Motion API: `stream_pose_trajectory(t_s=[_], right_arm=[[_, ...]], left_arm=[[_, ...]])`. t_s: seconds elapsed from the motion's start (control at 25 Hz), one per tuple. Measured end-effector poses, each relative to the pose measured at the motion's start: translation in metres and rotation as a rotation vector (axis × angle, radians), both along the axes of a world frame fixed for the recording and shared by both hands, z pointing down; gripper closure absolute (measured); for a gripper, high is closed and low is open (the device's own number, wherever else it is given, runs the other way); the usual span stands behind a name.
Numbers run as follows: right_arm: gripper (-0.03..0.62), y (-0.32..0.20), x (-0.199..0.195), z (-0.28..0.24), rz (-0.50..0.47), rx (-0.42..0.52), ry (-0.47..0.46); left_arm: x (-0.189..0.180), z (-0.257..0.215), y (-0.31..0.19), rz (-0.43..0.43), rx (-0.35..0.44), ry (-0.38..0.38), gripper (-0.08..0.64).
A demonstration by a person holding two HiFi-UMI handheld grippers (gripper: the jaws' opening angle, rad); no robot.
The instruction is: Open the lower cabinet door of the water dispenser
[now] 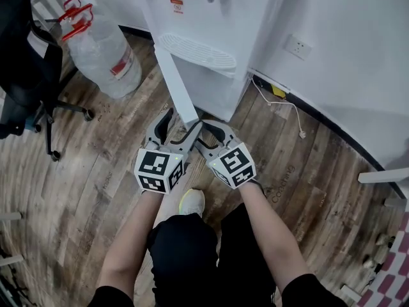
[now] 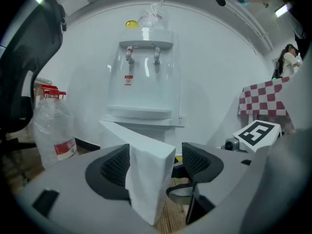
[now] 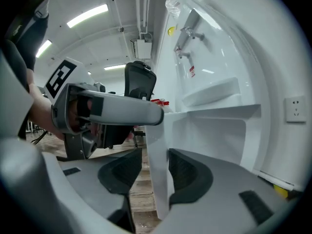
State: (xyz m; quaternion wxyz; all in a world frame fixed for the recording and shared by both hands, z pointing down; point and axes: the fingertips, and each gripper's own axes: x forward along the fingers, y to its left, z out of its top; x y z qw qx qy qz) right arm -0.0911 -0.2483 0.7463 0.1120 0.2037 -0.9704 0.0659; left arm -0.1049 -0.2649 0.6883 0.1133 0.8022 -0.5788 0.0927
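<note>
Though the red-white sticker (image 2: 128,79) on the water dispenser (image 1: 211,18) is unreadable, its lower cabinet door (image 1: 179,88) stands swung out. The door's free edge sits between the spread, unclamped jaws of the left gripper (image 2: 155,162) and the right gripper (image 3: 155,167). Bare wood floor (image 1: 96,171) lies to its left.

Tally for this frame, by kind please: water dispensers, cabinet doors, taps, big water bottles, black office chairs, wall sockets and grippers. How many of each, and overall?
Water dispenser: 1
Cabinet door: 1
Taps: 2
Water bottle: 1
Black office chair: 1
Wall socket: 1
Grippers: 2, left gripper and right gripper
Total: 9
</note>
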Motion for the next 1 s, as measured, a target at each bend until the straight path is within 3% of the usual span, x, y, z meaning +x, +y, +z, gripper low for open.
stream_pose_trajectory(t_s=[0.32,0.6,1.0], right_arm=[[0.417,0.031,-0.036,-0.002,-0.091,0.001,0.007],[0.42,0.034,-0.033,-0.008,-0.102,-0.006,0.007],[0.49,0.033,-0.049,-0.024,-0.105,-0.018,-0.035]], left_arm=[[-0.035,0.003,0.008,-0.115,-0.005,-0.05,0.224],[-0.068,0.004,0.021,-0.155,-0.01,-0.088,0.224],[-0.139,0.004,0.044,-0.287,-0.018,-0.12,0.225]])
